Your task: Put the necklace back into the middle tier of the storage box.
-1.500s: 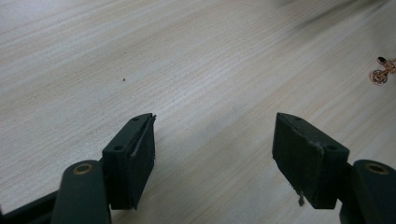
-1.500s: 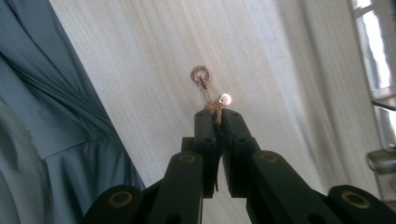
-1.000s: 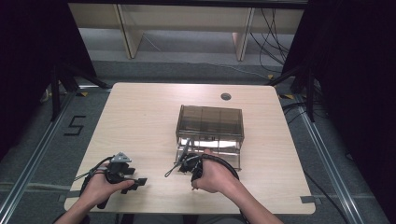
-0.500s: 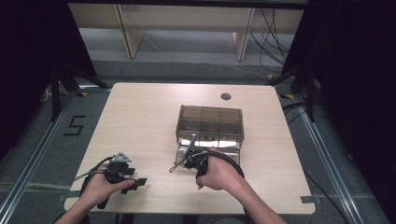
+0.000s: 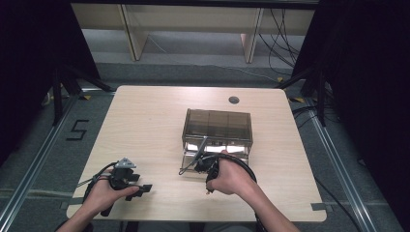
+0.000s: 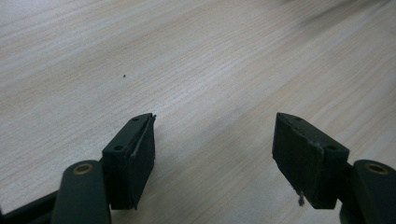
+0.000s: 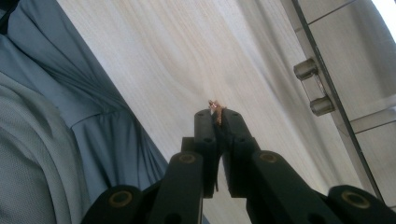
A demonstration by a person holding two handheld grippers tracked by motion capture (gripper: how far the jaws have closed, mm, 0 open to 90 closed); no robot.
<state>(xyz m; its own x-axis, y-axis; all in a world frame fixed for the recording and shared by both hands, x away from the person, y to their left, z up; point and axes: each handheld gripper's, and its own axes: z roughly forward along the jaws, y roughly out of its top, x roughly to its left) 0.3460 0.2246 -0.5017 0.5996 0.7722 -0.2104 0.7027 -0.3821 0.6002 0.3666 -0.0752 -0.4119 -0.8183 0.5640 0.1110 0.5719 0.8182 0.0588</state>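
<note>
A smoky see-through drawer box (image 5: 217, 125) stands right of the table's middle. My right gripper (image 5: 186, 170) lies just in front of it, held in the person's right hand and pointing left. In the right gripper view the right gripper (image 7: 218, 116) is shut on a tiny tan scrap (image 7: 215, 108) that pokes out past its tips. The box front (image 7: 345, 60) and a clear drawer knob (image 7: 314, 86) show off to the right there. My left gripper (image 5: 142, 189) rests near the front left of the table. Its jaws stand wide apart over bare wood, left gripper (image 6: 215, 144) holding nothing.
The light wooden table (image 5: 145, 125) has a round cable hole (image 5: 234, 100) at the back. The person's blue shirt (image 7: 70, 116) sits close beside the right gripper. Black cables trail from both grippers. Dark curtains and shelving frame the table.
The right hand and its gripper have drifted right and slightly farther away, closer to the box front. The left gripper has stayed put.
</note>
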